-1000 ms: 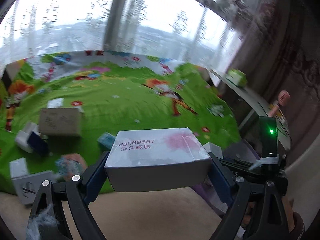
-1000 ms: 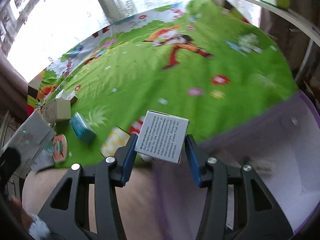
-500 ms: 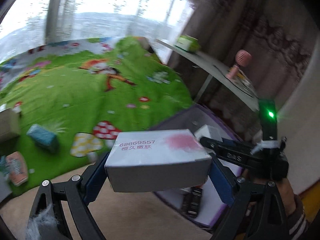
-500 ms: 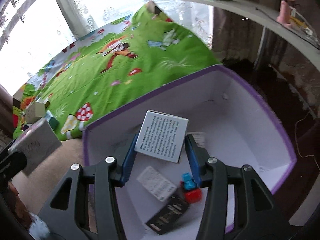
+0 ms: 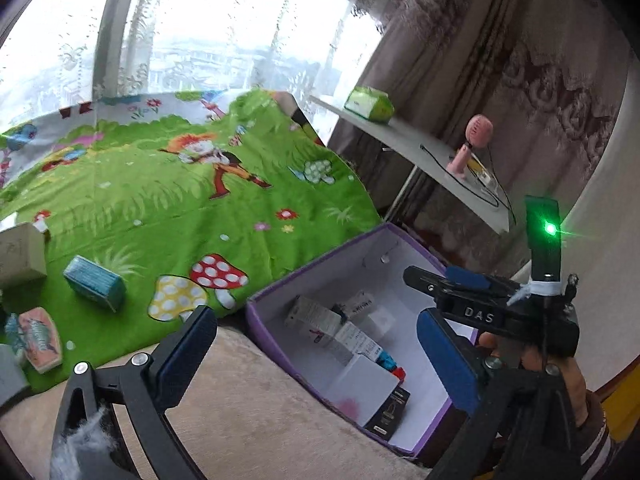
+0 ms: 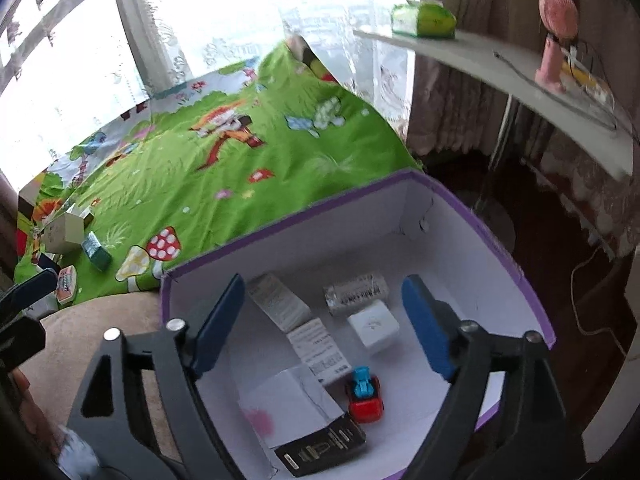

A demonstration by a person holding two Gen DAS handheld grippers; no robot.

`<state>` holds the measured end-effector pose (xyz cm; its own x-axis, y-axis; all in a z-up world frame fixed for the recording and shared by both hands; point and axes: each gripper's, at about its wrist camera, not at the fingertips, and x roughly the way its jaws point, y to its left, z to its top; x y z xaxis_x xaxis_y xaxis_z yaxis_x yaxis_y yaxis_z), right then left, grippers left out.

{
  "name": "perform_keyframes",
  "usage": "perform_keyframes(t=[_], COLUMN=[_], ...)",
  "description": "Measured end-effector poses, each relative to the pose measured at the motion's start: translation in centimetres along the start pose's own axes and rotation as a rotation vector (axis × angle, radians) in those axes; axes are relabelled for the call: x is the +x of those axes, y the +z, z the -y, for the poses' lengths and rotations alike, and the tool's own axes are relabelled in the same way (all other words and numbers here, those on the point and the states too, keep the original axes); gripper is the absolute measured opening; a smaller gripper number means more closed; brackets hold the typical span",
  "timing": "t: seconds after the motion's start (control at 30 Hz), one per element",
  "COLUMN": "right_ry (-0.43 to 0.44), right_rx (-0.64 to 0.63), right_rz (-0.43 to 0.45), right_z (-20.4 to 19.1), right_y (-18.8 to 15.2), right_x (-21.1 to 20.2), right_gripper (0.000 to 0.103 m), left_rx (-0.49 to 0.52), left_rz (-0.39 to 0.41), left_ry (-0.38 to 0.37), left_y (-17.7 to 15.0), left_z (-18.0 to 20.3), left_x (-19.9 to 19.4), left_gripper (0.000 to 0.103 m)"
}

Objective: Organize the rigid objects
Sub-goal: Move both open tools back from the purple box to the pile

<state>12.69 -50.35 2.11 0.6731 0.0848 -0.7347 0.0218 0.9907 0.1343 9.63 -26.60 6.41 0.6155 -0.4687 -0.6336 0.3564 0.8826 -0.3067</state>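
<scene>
1. Directly below the right gripper [image 6: 320, 320], wide open and empty, sits the purple storage box [image 6: 500, 240].
2. Left gripper [image 5: 316, 352], also open and empty, is nearer the teal box [image 5: 94, 288], which lies far to its left, long axis angled, on the bed.

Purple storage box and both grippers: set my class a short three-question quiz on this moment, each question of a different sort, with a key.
1. True or false: the left gripper is shut on a box.
2. Multiple choice: the red and blue toy car lies
A. on the green play mat
B. inside the purple storage box
C. on the shelf
3. Fill in: the small teal box lies on the ______.

Key
1. False: its jaws are apart and empty, as are those of the right gripper.
2. B
3. green play mat
</scene>
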Motion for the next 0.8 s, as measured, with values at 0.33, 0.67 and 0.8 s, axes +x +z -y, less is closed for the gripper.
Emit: perform_keyframes(t=[0.33,0.67,0.8], right_ry=[-0.059,0.159,0.289], right_rx=[-0.083,-0.179,-0.208], right_rz=[0.135,0.133,0.026], right_z=[-5.3,-11.5,-14.6], right_y=[1.1,0.3,-0.9], right_x=[-2.5,-2.9,-1.3], right_gripper=[0.096,0.1,0.1], left_rx=[-0.012,-0.278,-0.395], left_rz=[0.106,0.152,0.161], left_ry=[0.147,0.278,0.32], left_y=[-0.9,-5.5,-7.8], left_z=[-4.8,-14.8,-18.3], left_x=[-5.4,-12.2,-14.3], left_gripper=[0.101,0.101,0.101])
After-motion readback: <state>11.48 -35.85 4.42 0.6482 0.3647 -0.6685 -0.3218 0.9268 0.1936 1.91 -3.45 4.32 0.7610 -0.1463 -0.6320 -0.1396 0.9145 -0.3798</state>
